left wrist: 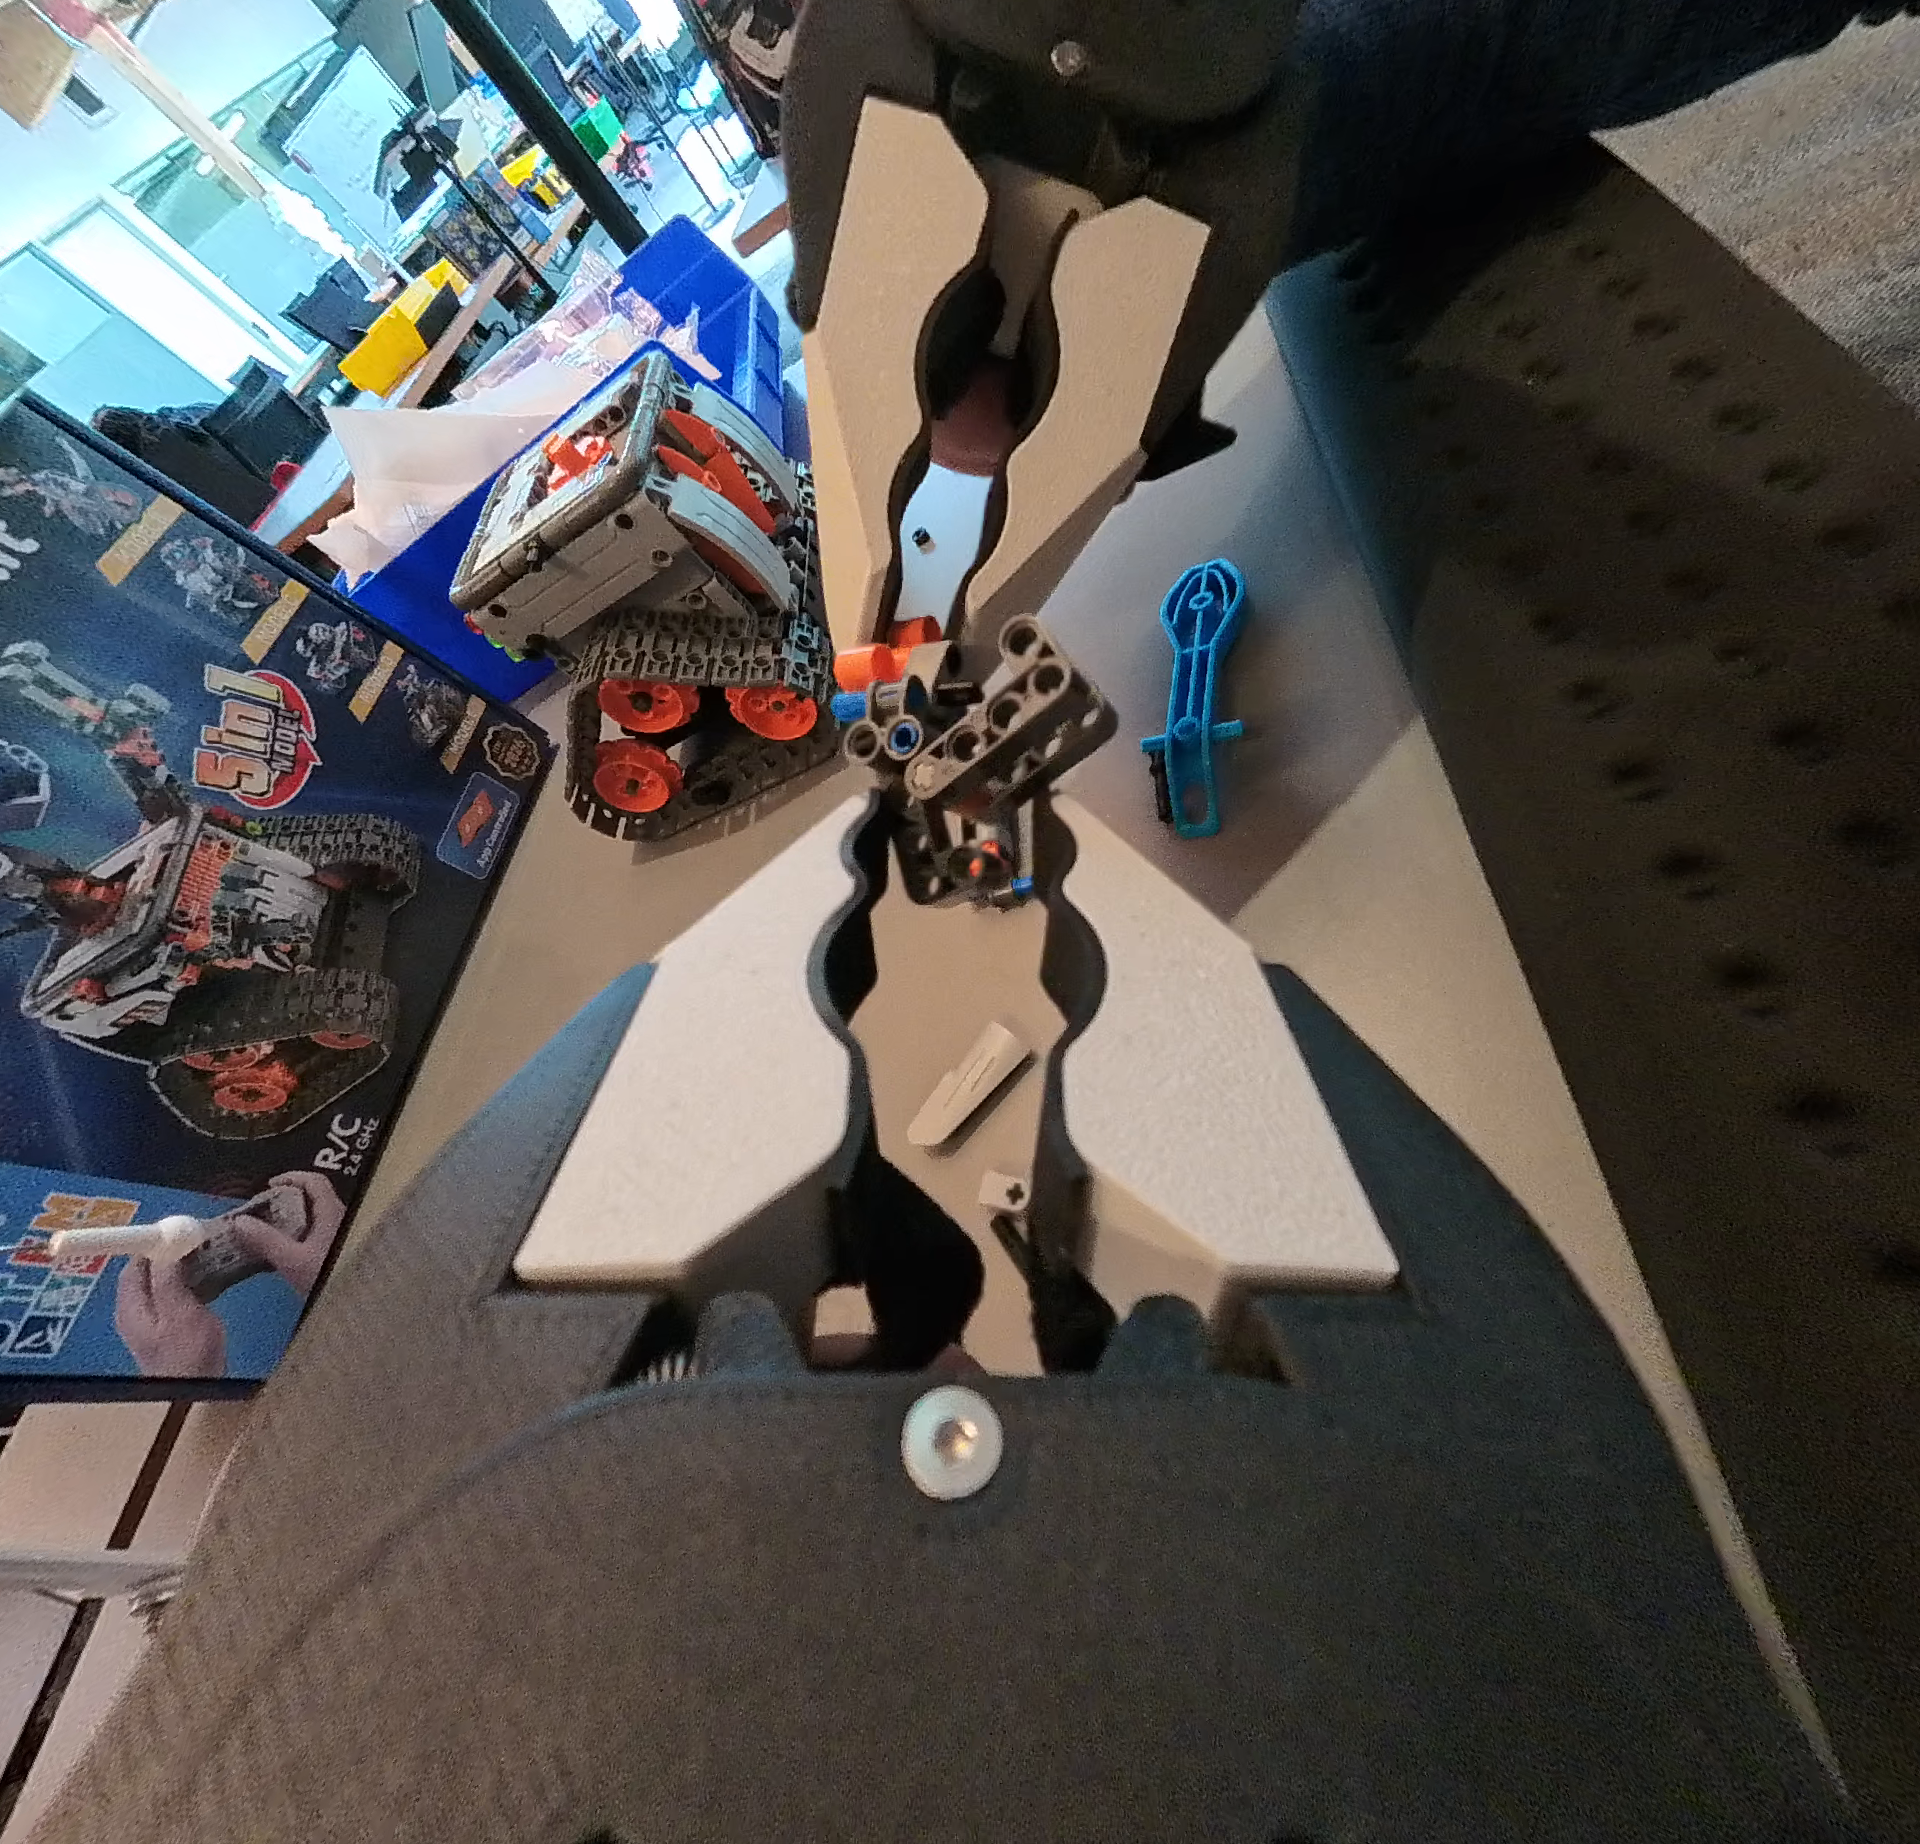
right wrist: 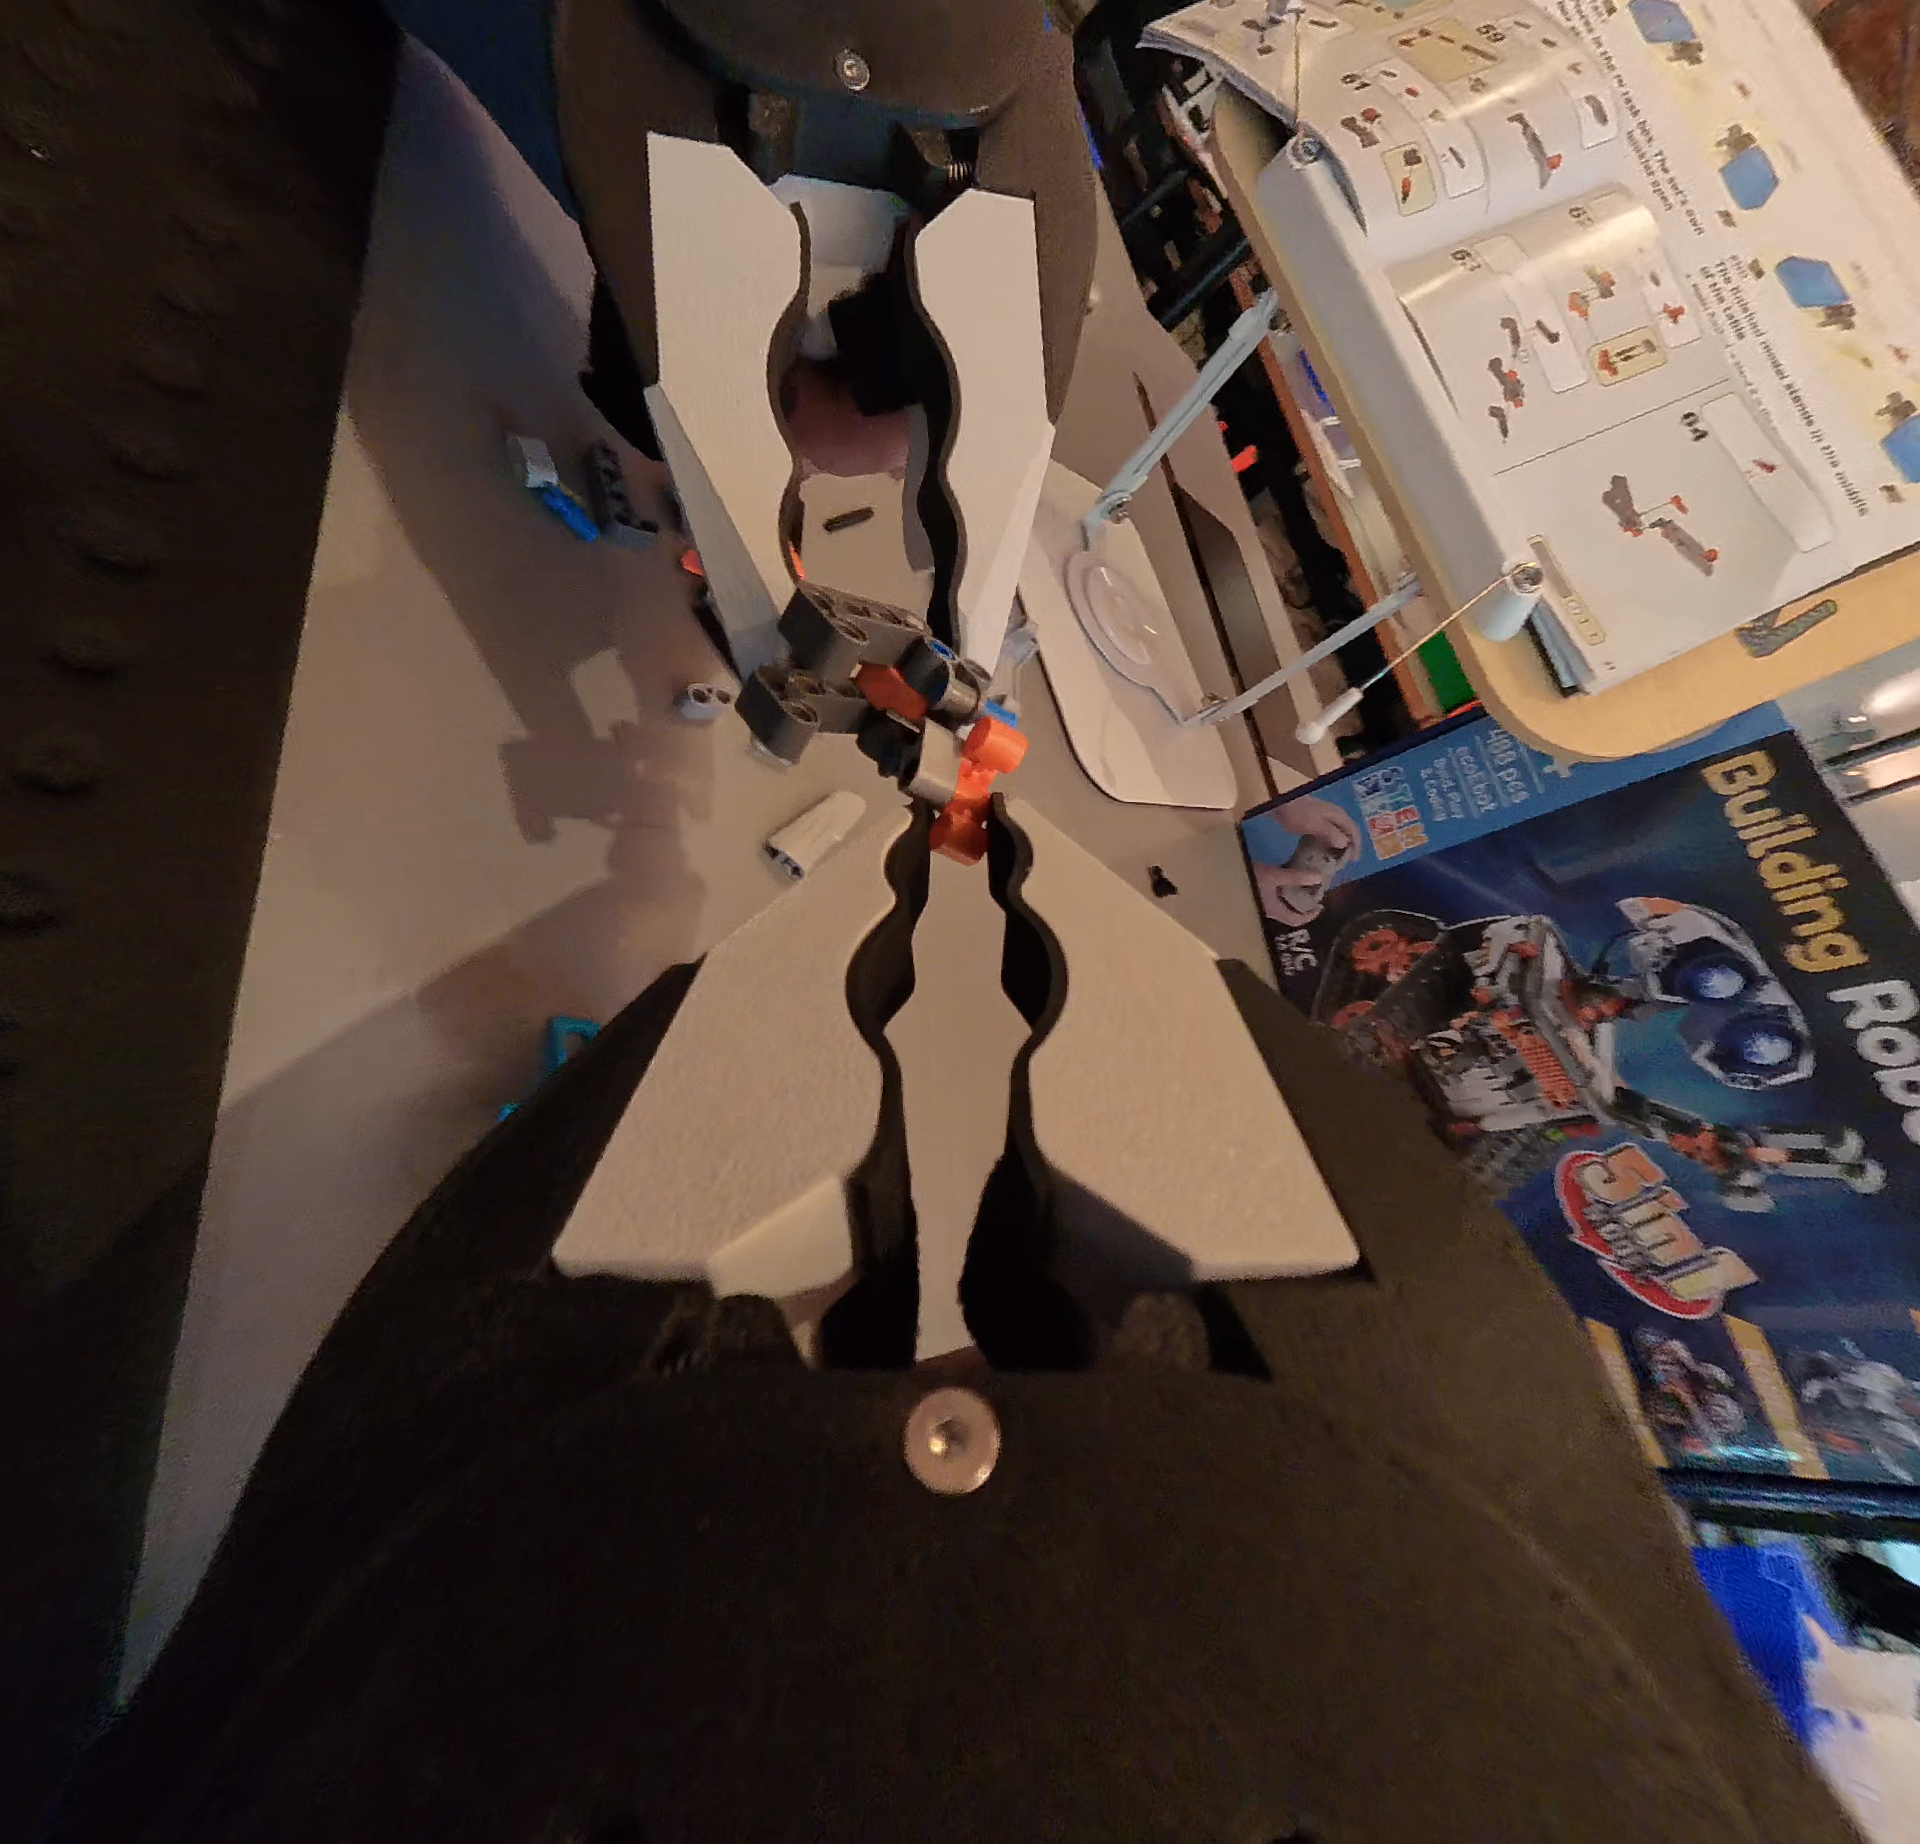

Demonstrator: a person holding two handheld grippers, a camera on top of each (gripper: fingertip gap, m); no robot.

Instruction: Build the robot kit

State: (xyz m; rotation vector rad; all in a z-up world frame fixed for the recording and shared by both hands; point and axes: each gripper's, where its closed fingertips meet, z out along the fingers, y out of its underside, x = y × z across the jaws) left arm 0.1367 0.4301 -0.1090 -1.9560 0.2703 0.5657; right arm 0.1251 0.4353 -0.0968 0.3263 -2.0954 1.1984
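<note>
In the left wrist view your left gripper [left wrist: 961, 849] fills the bottom of the frame, its fingers pinching the lower end of a small dark grey brick assembly [left wrist: 971, 745] at frame centre; the assembly's holed beams stick out past the fingertips. Between the finger bases a small white curved piece [left wrist: 968, 1082] lies on the grey table [left wrist: 1309, 921]. From the top of that frame your right gripper [left wrist: 920, 641] points down at the same assembly, its tips closed on the orange connector [left wrist: 883, 660] at the assembly's upper left.

The right wrist view confirms it: your right gripper [right wrist: 961, 838] pinches the orange connector [right wrist: 971, 792] just past its fingertips, with the brick assembly [right wrist: 852, 682] beyond, held at its far end by the left gripper [right wrist: 873, 620].

Farther off in the left wrist view, a blue plastic tool [left wrist: 1195, 698] lies right of centre, a tracked brick vehicle [left wrist: 675, 631] stands left of centre, and a printed box [left wrist: 208, 911] lies at the left edge. In the right wrist view's upper right, an open instruction booklet [right wrist: 1621, 277] rests on a stand.
</note>
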